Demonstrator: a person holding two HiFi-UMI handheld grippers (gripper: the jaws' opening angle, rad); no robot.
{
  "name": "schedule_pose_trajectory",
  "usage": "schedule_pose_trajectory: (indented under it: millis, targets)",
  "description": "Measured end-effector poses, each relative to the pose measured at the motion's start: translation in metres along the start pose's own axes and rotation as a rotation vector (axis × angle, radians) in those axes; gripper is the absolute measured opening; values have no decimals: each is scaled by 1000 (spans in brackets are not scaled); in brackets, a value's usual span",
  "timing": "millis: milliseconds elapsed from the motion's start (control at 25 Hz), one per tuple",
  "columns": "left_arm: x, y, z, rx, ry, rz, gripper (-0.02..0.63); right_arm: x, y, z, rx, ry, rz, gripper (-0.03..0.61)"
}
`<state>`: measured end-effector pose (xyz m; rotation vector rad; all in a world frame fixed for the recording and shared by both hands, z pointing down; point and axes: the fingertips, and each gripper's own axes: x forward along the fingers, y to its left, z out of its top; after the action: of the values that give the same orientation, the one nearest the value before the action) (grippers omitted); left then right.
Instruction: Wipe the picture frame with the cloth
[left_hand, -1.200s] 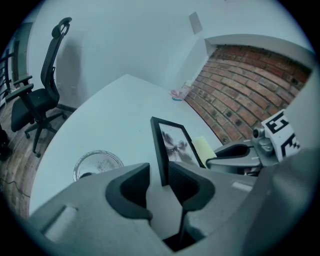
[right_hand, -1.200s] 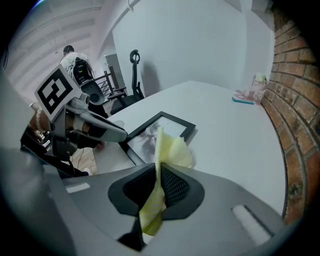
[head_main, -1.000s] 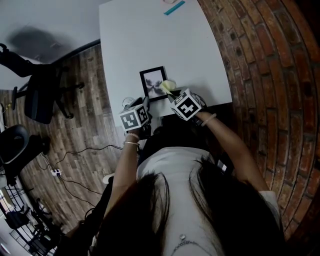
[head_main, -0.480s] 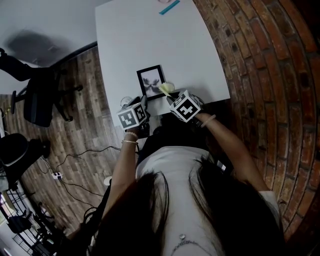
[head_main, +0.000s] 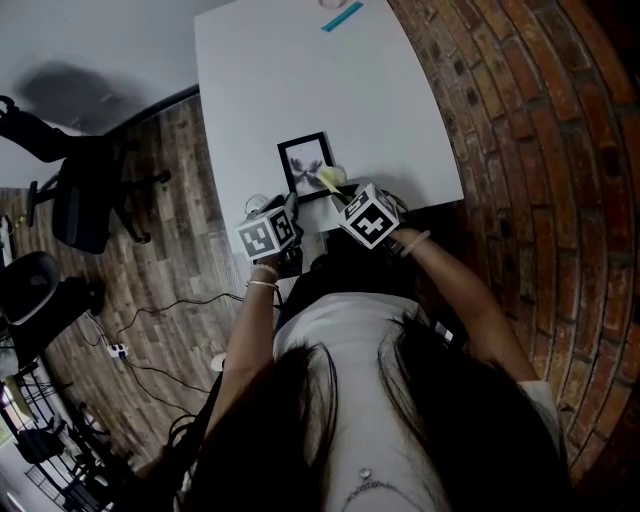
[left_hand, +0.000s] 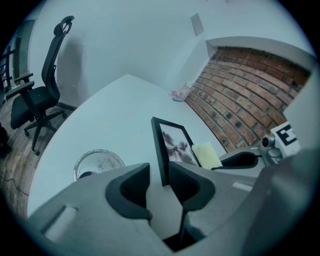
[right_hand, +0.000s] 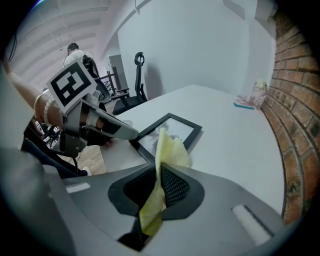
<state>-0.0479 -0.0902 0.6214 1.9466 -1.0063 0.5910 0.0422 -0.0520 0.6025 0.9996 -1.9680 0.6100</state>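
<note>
The black picture frame with a grey flower print lies near the white table's front edge. My left gripper is shut on the frame's near edge; in the left gripper view the black edge stands between the pads of that gripper. My right gripper is shut on a pale yellow cloth, whose free end hangs over the frame. In the head view the cloth rests at the frame's right near corner, just ahead of the right gripper.
A small glass dish sits on the table left of the frame. A teal and pink item lies at the far end. A brick wall runs along the right. Black office chairs stand on the wood floor to the left.
Little differs. The right gripper and cloth have shifted slightly nearer along the frame's right side; the left gripper keeps its hold on the frame.
</note>
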Motion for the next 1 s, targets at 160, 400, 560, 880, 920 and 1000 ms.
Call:
schedule_pose_trajectory:
  millis: [160,400,560,880,920,1000]
  targets:
    - [2,0,0,-1,-3,4,120,6,3,0,-25,11,25,37]
    - [2,0,0,-2,-4,2,121,12,11,7,-54,26,64,37]
    - [2,0,0,-6,-2,2,121,15,17,10,-72,27,83,37]
    - [0,1,0,-7,-5,2,121,22,31,21,-108,33,126,37]
    - [0,1,0,-6,-6,3,121,23,33,22,-112,33,132,37]
    - [1,1,0,-7,-7,3,121,24,34,23,-119,34,145,37]
